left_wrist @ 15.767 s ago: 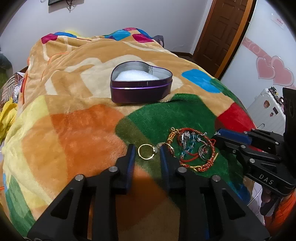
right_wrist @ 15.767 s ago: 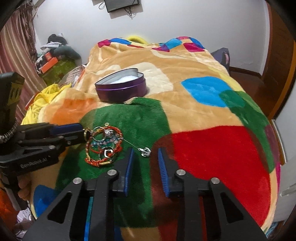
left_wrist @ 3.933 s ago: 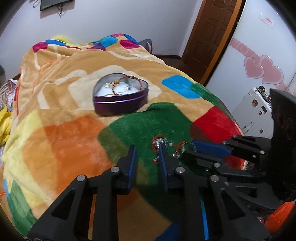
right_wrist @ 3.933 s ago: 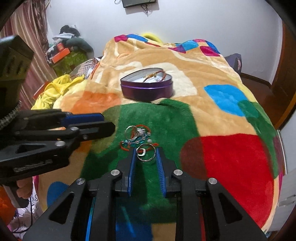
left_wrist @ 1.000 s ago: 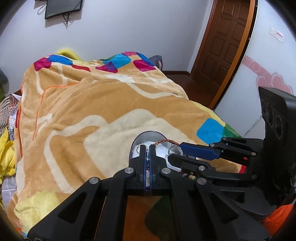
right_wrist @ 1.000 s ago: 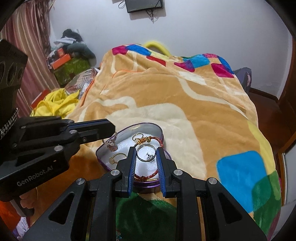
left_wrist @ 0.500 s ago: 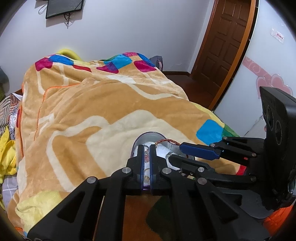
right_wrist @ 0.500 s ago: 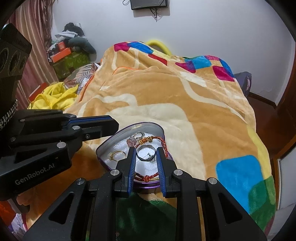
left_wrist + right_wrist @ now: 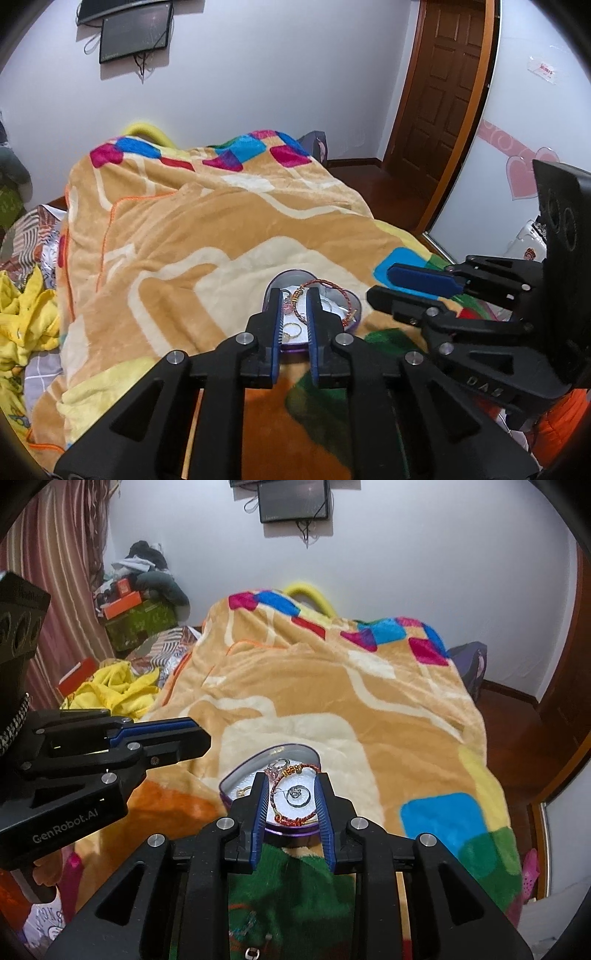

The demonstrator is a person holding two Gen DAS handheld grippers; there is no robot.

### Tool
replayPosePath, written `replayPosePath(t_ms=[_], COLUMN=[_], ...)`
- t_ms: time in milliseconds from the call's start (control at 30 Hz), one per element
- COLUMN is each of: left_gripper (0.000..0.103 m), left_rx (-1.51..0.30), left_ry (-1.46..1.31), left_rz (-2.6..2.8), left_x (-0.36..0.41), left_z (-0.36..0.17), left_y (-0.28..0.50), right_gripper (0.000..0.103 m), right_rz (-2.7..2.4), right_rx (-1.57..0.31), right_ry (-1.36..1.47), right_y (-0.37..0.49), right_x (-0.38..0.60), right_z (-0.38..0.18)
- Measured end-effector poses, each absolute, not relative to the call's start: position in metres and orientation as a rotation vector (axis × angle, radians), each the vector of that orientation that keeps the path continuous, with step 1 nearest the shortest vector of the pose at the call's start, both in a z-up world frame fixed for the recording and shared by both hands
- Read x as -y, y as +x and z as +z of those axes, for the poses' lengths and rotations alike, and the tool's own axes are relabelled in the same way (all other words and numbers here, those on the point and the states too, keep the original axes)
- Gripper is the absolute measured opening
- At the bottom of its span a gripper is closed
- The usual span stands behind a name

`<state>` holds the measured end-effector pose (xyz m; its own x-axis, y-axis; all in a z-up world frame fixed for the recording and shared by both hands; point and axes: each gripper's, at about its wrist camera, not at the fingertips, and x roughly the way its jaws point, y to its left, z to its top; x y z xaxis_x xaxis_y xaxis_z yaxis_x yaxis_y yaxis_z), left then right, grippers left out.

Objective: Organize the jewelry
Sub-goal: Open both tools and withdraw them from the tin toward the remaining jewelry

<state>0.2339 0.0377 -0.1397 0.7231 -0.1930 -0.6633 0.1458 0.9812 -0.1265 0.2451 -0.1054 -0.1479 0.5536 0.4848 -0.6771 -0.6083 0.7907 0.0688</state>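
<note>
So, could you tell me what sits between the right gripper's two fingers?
In the right wrist view, the right gripper frames the heart-shaped tin below, holding a silver ring and red bracelet; jaws opening, gripping nothing.

Even, soft indoor light; fisheye bends the wall point(image 9: 406, 572) edges, corners go black, bed point(image 9: 295, 709) slightly soft

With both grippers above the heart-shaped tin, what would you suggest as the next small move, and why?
Probably draw the right gripper back toward the loose jewelry on the green patch. Both grippers' fingers are opening with nothing held; the silver ring and red bracelet already lie in the heart-shaped tin, while those pieces remain outside.
</note>
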Motion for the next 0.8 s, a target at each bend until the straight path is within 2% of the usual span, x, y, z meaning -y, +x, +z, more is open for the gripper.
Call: replayPosePath(t_ms=[167,233,300,567,800], left_gripper=[0.027,0.028,0.029,0.032,0.032], left_rx=[-0.705,-0.696,-0.694,-0.728,-0.796], left_ry=[-0.065,-0.063,-0.063,-0.061,-0.069], left_rz=[-0.178,-0.178,-0.176,-0.175,-0.167], left_x=[-0.035,-0.035,-0.034,-0.032,-0.033], left_z=[-0.123,-0.119,-0.117,-0.126,-0.152], left_y=[0.21,0.202,0.195,0.172,0.161], right_gripper=[0.027,0.034,0.037,0.037,0.037], right_rz=[0.633,0.626,0.616,0.584,0.578], right_rx=[-0.704,-0.69,-0.677,-0.695,-0.784], right_ry=[-0.17,-0.163,-0.155,-0.126,-0.131], right_y=[0.229,0.221,0.213,0.194,0.184], right_x=[0.116,0.122,0.127,0.145,0.148], right_z=[-0.133,-0.128,-0.124,-0.129,-0.158])
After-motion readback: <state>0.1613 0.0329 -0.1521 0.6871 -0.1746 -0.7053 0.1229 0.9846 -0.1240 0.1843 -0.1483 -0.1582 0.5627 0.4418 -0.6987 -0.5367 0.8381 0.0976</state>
